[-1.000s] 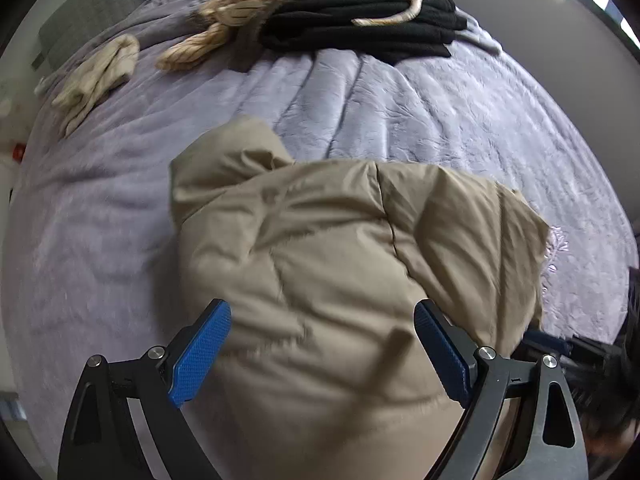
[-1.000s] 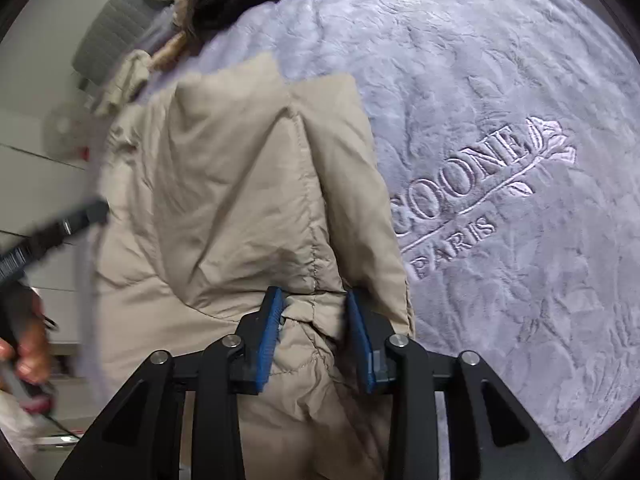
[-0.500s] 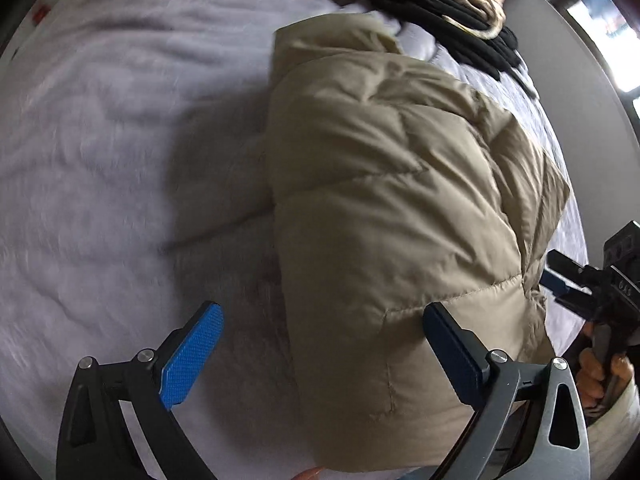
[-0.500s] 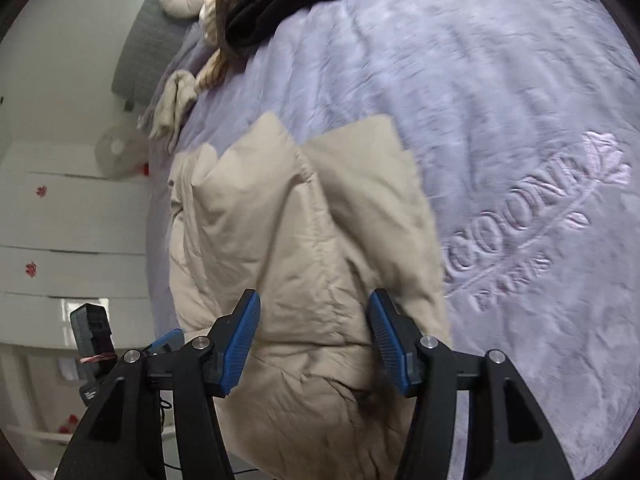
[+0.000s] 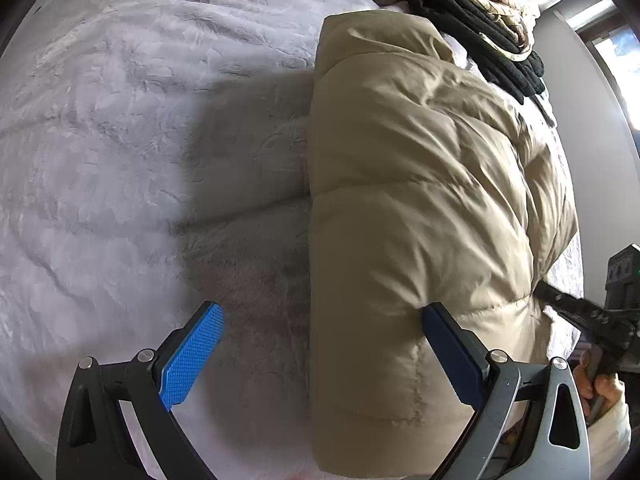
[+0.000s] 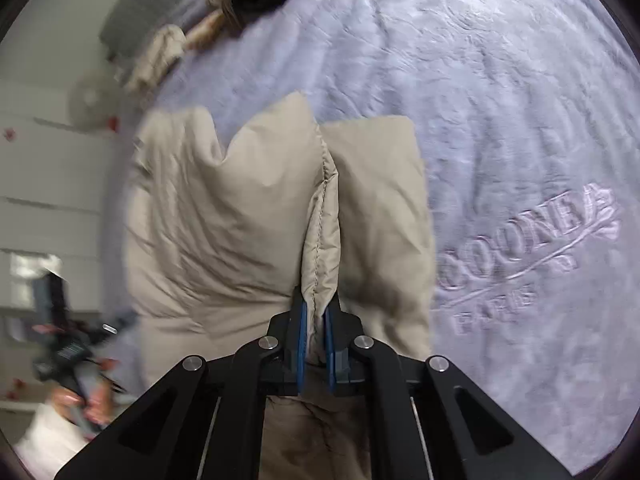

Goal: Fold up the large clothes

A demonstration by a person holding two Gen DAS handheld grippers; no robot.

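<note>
A beige puffer jacket (image 5: 420,184) lies folded on the lavender bedspread (image 5: 120,140). My left gripper (image 5: 320,340) stands wide open over the jacket's left edge. Its right fingertip (image 5: 444,332) rests against the fabric, and its left fingertip (image 5: 196,344) hangs over bare bedspread. In the right wrist view the jacket (image 6: 224,208) rises in a stitched ridge. My right gripper (image 6: 316,336) is closing on that ridge, and its pads pinch the fabric. The right gripper also shows at the right edge of the left wrist view, where I cannot see how its jaws stand.
A pile of black and striped cream clothes (image 5: 480,12) sits at the bed's far end, just past the jacket. A small cream garment (image 6: 160,52) lies near the headboard. Embroidered lettering (image 6: 532,240) marks the bedspread to the right. White drawers (image 6: 40,200) stand beside the bed.
My right jaws, open astride the jacket's ridge, have shut on it. My left gripper has swung to the jacket's left edge and rolled, and stays open.
</note>
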